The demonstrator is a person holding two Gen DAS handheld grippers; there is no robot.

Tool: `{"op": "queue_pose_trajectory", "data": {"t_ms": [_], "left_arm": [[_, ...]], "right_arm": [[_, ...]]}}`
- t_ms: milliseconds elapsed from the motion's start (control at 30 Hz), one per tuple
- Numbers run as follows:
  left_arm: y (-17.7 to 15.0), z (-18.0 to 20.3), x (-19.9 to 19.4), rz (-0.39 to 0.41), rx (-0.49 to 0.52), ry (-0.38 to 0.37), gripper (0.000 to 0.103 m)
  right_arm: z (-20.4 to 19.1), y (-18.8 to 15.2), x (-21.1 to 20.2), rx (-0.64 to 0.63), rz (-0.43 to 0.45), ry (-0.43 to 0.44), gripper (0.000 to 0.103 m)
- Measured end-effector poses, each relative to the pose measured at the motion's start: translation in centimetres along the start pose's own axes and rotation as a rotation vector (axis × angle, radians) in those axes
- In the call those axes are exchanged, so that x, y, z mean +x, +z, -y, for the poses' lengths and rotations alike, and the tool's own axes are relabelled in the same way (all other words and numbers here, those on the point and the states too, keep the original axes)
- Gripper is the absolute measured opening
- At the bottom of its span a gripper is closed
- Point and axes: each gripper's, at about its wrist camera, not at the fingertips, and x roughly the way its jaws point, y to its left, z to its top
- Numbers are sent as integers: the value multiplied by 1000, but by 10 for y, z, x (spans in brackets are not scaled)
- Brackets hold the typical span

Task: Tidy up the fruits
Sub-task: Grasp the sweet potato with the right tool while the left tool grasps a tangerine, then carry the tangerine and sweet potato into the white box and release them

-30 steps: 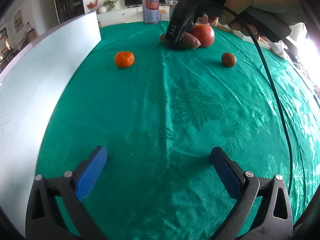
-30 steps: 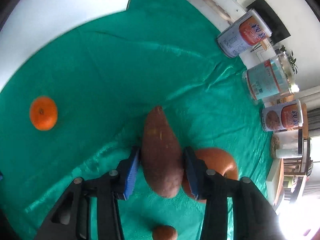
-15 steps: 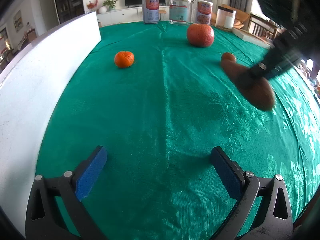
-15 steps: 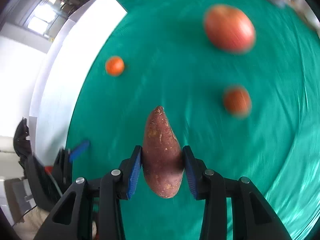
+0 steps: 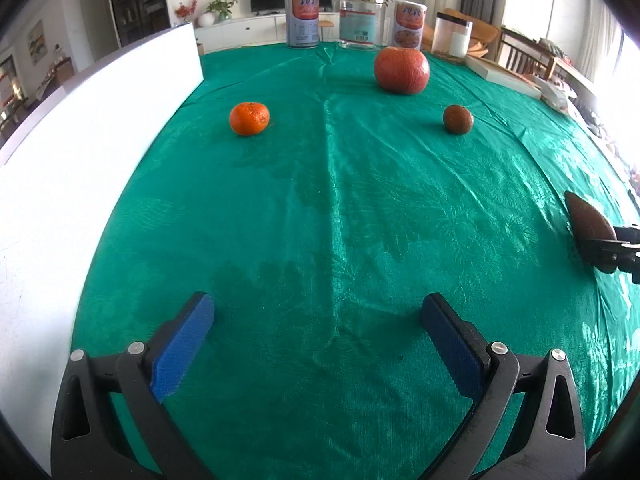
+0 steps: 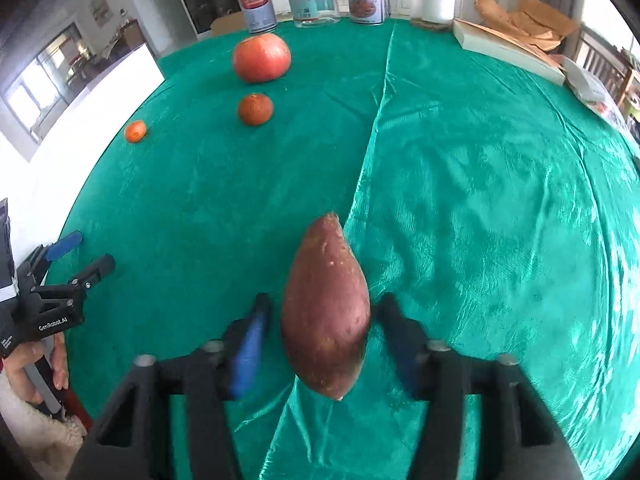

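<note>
Now the right gripper (image 6: pixel 324 320) is opening its jaws. The sweet potato (image 6: pixel 326 308) lies between them on the green cloth (image 6: pixel 480 200), near the front edge, with its pointed end facing away. There is a gap on each side, so the blue pads (image 6: pixel 246 344) do not press on it.

The left gripper (image 5: pixel 316 344) hangs over a bare part of the cloth with its jaws wide apart and nothing in them. A hand (image 6: pixel 40 364) holds it at the left side of the table.

Farther back sit three round fruits, well apart from the sweet potato. The small orange (image 5: pixel 249 118) is near the white board (image 5: pixel 80 160). The big red fruit (image 5: pixel 401 70) is close to the cans (image 5: pixel 302 20) at the far edge. The dark little fruit (image 5: pixel 457 119) sits in front of it.
</note>
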Motion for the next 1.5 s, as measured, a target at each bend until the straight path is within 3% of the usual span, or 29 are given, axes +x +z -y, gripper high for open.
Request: {"op": "queue_pose_trajectory", "data": {"t_ms": [300,533,600,700,800,867,900,1000,1067,1200,1267,1300,1400,1500], "left_arm": [[10,-9,1,-30,27,-53,101],[106,-54,22,20,-41,-68,100],[122,-62,41,-14,-47,-71,98],[131,-62,62,-54,-6,-55,72],[130,-53,73,-69,61,-31,62],[128,-49,74,-67,86,-24,45],[128,-48,74,-64,93,-18,31],[126,-48,69,-77,83,-39,30],[123,-45,61,-97,76,-62,30],[110,-33,37,-132,92,-87,30],[101,-30,30,-170,76,-114,30],[96,-29,26,-188,68,-131,30],[81,-22,15,-214,75,-158,30],[68,-24,-11,-198,47,-212,30]], "right_arm": [[-17,-41,-4,32,142,-5,90],[-22,-57,-7,21,162,0,94],[-17,-53,-7,43,143,36,94],[-6,-47,-9,90,108,91,94],[4,-40,-12,125,73,132,94],[8,-33,-14,130,52,151,94],[8,-28,-15,127,39,161,94],[5,-10,-12,85,-45,170,93],[1,4,-4,45,-136,163,88],[-7,23,8,-12,-237,125,69],[-10,30,17,-22,-279,101,54],[-12,32,22,-29,-305,93,41],[-22,33,25,-63,-323,79,40],[-23,32,14,3,-291,175,40]]}}
